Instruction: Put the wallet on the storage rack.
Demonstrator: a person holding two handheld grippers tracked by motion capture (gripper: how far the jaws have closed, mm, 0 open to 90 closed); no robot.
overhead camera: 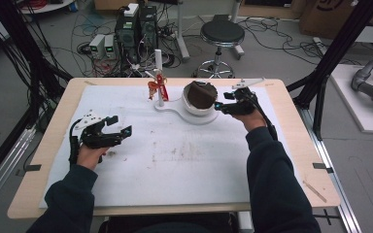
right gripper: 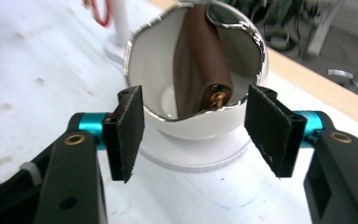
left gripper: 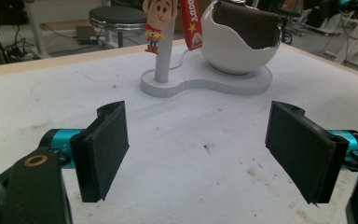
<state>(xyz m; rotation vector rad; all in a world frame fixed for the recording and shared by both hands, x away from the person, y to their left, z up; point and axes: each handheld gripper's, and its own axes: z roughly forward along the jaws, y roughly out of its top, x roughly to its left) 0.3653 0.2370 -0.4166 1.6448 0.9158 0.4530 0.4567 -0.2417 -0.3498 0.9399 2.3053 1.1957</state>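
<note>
On the near left part of the desk, the left gripper is held low over the white mat, well apart from everything else. Its fingers are spread wide and nothing is between them; I judge that this hand is only waiting and keeps out of the way of the other one.

Farther in, toward the far right part of the desk, the right gripper points at the white bowl from the right side. Its fingers are spread too, and they stand just in front of the bowl's rim, one on each side, without pressing on anything. No thing is held between them.

The brown leather pouch is inside the bowl. It leans upright against the inner wall, with its small brass fitting turned to the right gripper, and part of it rises above the broken-looking rim. From this I judge that the pouch is already placed and that the open fingers are there because the grip is finished, not because a new grasp begins.

The bowl sits on a flat white base near the far edge of the desk. On the same base stands a thin white post, and a small figure keychain with a red strap hangs on it, so the stand seems made to keep small personal things together.
</note>
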